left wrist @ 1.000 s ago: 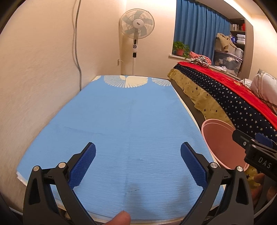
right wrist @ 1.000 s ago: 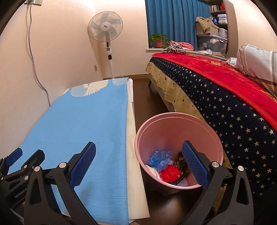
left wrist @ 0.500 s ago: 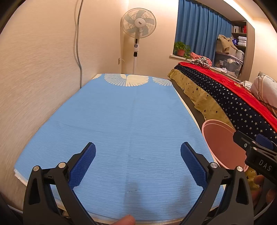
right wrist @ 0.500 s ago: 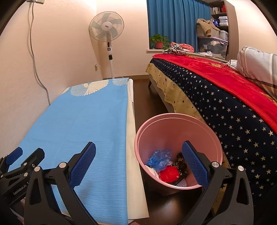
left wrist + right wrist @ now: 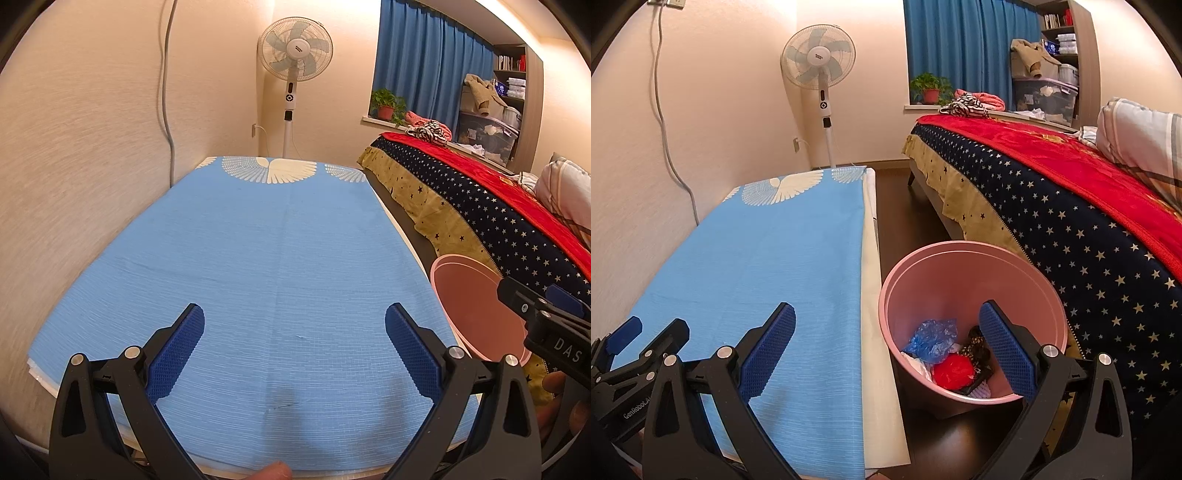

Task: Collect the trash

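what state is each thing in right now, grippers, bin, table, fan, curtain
left gripper: open, empty
right gripper: open, empty
pink bin: upright, trash inside
blue bag: crumpled, in the bin
blue tablecloth: spread flat, no trash on it
fan: upright; spinning unclear
curtain: drawn

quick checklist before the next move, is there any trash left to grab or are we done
1. Left hand-held gripper open and holding nothing: ok.
2. Right hand-held gripper open and holding nothing: ok.
3. Blue patterned cloth on the table shows no trash: ok.
4. Round pink plastic bin upright on the floor beside the table: ok.
5. Crumpled blue plastic bag and red wad lie inside the bin: ok.
6. Floor behind the bin and under the table: cannot tell.
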The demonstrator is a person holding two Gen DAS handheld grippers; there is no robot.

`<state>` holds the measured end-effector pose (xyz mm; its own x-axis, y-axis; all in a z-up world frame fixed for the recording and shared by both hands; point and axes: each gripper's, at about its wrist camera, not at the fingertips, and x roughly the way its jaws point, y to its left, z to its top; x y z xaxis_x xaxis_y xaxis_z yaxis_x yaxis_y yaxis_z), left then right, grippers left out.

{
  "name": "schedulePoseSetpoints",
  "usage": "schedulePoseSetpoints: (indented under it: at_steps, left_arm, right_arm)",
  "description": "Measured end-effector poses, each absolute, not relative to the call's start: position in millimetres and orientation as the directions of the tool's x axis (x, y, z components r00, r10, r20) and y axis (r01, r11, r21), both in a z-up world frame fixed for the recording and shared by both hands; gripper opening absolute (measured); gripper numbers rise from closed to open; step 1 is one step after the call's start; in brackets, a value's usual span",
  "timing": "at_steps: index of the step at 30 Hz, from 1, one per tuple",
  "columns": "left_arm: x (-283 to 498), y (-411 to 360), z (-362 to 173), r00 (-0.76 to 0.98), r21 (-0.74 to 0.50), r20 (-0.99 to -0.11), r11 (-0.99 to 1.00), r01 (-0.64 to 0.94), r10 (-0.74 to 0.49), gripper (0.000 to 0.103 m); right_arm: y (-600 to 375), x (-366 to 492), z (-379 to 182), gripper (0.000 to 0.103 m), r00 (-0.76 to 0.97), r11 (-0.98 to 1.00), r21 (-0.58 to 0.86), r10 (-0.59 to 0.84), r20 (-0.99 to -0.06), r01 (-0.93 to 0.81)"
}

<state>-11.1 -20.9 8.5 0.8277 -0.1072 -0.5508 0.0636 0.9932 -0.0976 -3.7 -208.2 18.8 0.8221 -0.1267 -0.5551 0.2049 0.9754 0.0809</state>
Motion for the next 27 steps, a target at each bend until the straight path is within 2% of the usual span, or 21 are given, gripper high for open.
schedulePoseSetpoints:
  at_steps: [27]
  left_arm:
    - [-10.2, -19.5, 7.5, 0.832, -0.106, -0.543, 0.992, 0.063, -0.111, 0.095]
  right_arm:
    - [-205.4, -4.9, 15.7, 0.098, 0.823, 0.979, 0.07, -0.123, -0.555, 0.194]
